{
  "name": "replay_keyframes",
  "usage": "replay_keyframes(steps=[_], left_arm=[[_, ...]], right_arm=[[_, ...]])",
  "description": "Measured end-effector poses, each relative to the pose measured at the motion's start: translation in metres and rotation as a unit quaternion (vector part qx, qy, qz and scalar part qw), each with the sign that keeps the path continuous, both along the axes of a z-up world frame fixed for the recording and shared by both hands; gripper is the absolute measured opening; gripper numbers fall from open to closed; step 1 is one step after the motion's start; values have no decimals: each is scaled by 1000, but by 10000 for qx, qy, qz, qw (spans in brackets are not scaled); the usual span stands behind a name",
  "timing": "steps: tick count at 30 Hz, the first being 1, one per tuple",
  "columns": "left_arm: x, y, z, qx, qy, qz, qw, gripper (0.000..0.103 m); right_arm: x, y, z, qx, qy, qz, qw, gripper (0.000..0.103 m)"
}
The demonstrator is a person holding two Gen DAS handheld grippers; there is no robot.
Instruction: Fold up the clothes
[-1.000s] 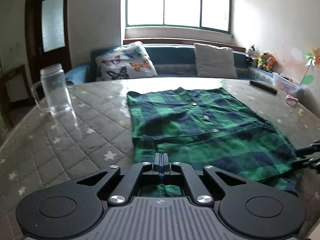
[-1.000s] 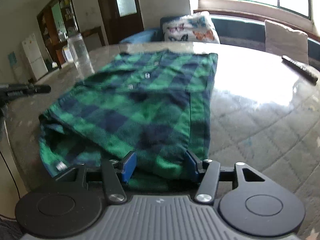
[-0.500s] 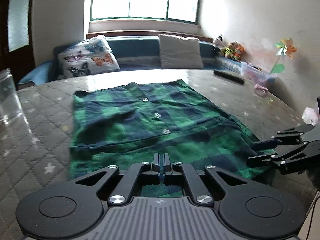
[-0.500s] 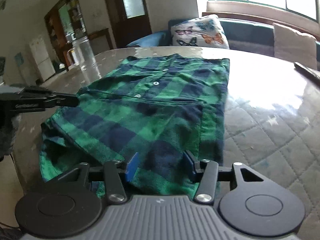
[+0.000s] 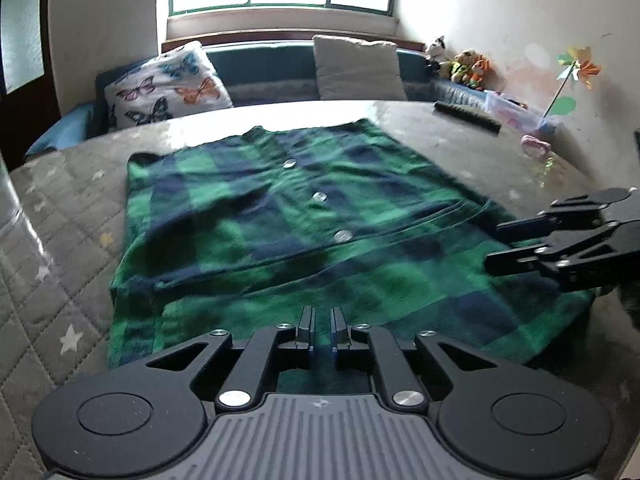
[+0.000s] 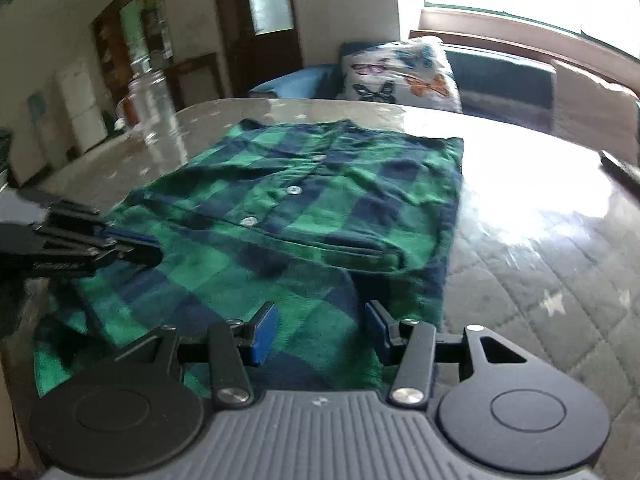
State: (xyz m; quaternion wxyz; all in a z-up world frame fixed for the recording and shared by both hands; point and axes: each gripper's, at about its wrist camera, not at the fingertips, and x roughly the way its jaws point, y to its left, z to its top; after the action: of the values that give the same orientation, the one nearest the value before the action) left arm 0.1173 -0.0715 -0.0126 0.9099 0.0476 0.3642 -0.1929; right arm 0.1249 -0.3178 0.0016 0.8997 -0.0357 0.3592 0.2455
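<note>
shirt: green/navy plaid shirt (image 5: 304, 216), flat on quilted counter (image 5: 60, 248), near edge, buttons up.
left hand-held gripper (image 5: 322, 334): over shirt's near hem; jaws just been opening, thin slit now, cloth under them, not pinched.
right hand-held gripper (image 6: 320, 330): over hem by shirt's right corner; jaws apart, just been closing slightly, gripping nothing.
jar: glass jar (image 6: 150, 98), counter's far left edge.

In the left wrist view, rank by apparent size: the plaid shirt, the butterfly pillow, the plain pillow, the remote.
1. green plaid shirt
2. butterfly pillow and plain pillow: look alike, not ranked
3. remote
The shirt lies nearest, which enlarges it.
</note>
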Motion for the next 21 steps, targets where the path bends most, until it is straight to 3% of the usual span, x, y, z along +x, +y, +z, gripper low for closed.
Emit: replay_keyframes(steps=[10, 15, 21], left_arm=[[9, 30, 0, 133, -109, 323, 9993, 10], [-9, 35, 0, 342, -291, 138, 9989, 32], [-30, 38, 1, 560, -471, 8, 9973, 39]], right_arm=[[3, 12, -3, -233, -171, 150, 9995, 50], [-17, 15, -3, -275, -121, 491, 9983, 53], [-47, 14, -3, -355, -220, 605, 9973, 55]])
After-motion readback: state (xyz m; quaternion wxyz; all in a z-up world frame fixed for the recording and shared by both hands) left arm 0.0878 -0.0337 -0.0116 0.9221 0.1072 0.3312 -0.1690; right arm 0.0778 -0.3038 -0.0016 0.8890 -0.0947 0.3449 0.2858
